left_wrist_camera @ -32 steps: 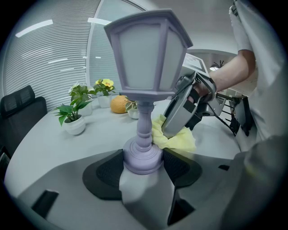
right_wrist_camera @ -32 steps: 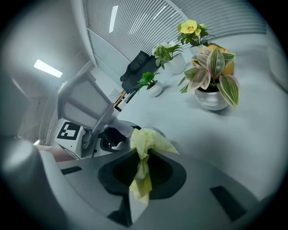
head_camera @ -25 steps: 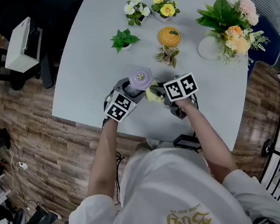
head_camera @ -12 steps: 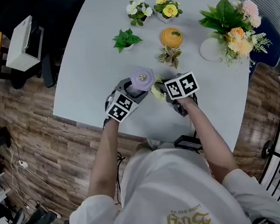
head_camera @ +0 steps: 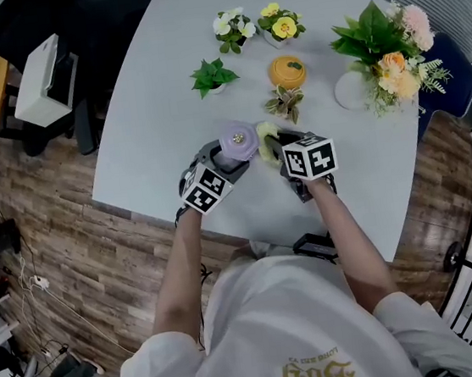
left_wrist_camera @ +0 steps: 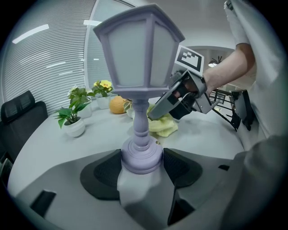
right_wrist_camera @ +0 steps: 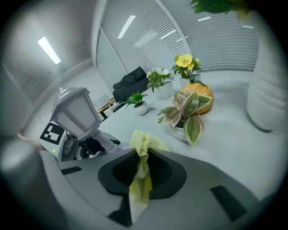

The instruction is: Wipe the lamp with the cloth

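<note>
1. The left gripper [left_wrist_camera: 142, 167] has its jaws pressed against the round base of the lamp [left_wrist_camera: 138, 54] — the lilac lantern stands upright between them, its head rising straight above the jaws.
2. The right gripper [right_wrist_camera: 143, 174] pinches the cloth [right_wrist_camera: 144, 143]: a yellow strip is squeezed between its closed jaws, and a crumpled tuft sticks out past the tips.
3. From the left gripper, the right gripper lies just beyond the lamp's post and to the right, with the cloth bunched under its nose, low over the table [head_camera: 151, 125]. Whether the cloth touches the post cannot be told.
4. From the right gripper, the lamp stands ahead and to the left, apart from the jaw tips.
5. Ahead and to the right of the right gripper sits a small variegated plant [right_wrist_camera: 186, 114], with an orange pot [right_wrist_camera: 198, 95] just behind it.
</note>
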A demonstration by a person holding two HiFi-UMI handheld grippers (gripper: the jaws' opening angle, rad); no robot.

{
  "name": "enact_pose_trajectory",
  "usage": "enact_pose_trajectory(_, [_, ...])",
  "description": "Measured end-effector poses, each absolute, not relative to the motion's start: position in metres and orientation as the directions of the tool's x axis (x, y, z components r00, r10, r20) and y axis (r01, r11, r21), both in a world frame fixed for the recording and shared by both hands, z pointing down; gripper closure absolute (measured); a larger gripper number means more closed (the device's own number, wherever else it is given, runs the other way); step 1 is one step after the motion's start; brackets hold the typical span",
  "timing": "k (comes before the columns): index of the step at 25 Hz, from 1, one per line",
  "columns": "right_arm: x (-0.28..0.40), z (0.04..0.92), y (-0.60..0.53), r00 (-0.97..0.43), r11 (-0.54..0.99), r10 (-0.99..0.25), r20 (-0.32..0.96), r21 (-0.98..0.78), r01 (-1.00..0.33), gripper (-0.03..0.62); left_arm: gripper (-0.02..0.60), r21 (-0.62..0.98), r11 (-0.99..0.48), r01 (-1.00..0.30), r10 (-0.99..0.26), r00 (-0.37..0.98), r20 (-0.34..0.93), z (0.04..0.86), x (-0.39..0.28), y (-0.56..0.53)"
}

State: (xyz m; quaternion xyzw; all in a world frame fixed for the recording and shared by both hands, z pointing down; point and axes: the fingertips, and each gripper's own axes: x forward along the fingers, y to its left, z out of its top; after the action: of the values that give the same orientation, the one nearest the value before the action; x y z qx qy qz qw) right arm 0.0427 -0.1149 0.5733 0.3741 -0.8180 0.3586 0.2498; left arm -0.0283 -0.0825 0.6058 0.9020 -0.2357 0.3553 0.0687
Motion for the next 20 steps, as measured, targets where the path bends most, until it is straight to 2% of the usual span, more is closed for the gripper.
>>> enact_pose_trajectory(9, [0.077,0.515,-0.095,-0.602,0.492,-0.572,0.558,-0.353,-0.795,0.54,0.288,0.068,-0.793,-0.605,-0.458,0.666,0.59,0.578,-0.04,-0.08])
enact_pose_trajectory(16, [0.095,0.478,-0.069,-0.563,0.455,-0.683,0.466,-0.332,-0.827,0.54,0.291,0.133,-0.69,-0.712,-0.603,0.666,0.439,0.521,-0.044,-0.061])
enact_pose_trajectory(17, [0.095,0.474,-0.065,-0.558,0.458,-0.693,0.457,-0.319,-0.829,0.54,0.311,0.14,-0.67,-0.729,-0.629,0.658,0.414,0.511,-0.047,-0.059])
enact_pose_trajectory(19, [0.092,0.463,-0.057,-0.557,0.474,-0.709,0.433,-0.292,-0.831,0.54,0.409,0.159,-0.631,-0.759,-0.68,0.64,0.358,0.488,-0.054,-0.053])
enact_pose_trajectory(20, [0.089,0.457,-0.054,-0.558,0.483,-0.716,0.42,-0.28,-0.83,0.54,0.435,0.166,-0.615,-0.77,-0.701,0.631,0.332,0.477,-0.057,-0.051])
